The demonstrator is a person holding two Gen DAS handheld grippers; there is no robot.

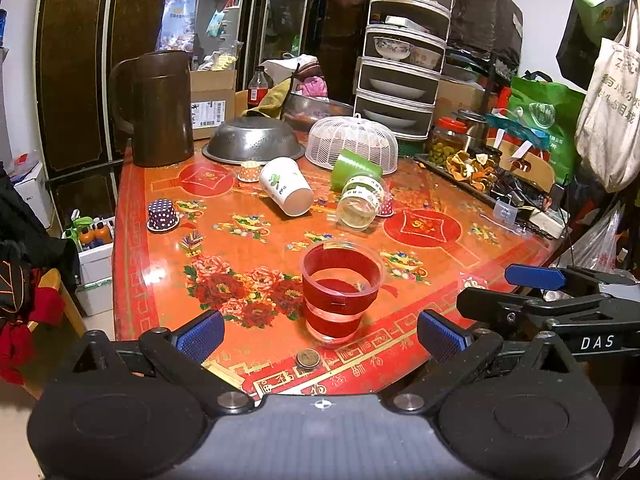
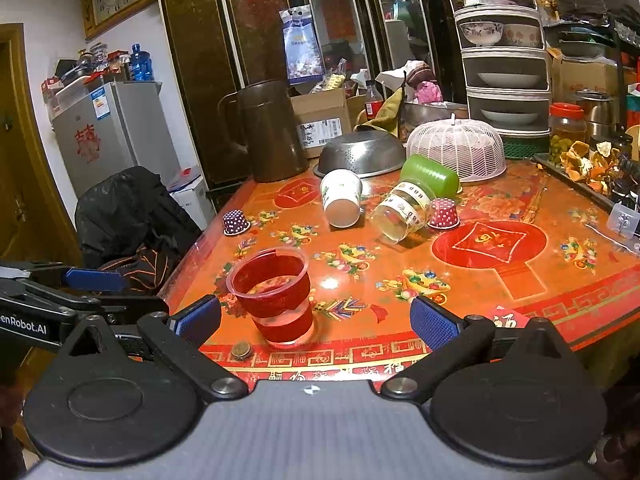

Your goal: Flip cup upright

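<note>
A clear plastic cup with red bands [image 1: 340, 290] stands upright near the table's front edge, also in the right wrist view [image 2: 276, 296]. A white paper cup [image 1: 285, 186] [image 2: 341, 198] lies on its side farther back, mouth toward me. A clear cup with a patterned band [image 1: 360, 202] [image 2: 402, 212] lies on its side, nested in a green cup [image 1: 354, 166] [image 2: 434, 176]. My left gripper [image 1: 320, 334] is open and empty, just short of the red cup. My right gripper [image 2: 316, 320] is open and empty, to the red cup's right.
A brown jug [image 1: 158, 108], a metal colander [image 1: 254, 142] and a white mesh cover [image 1: 354, 142] stand at the back. Small dotted paper cases [image 1: 162, 215] [image 2: 443, 213] and a coin [image 1: 308, 359] lie on the red table [image 1: 420, 320]. A tray of clutter [image 1: 480, 172] is at right.
</note>
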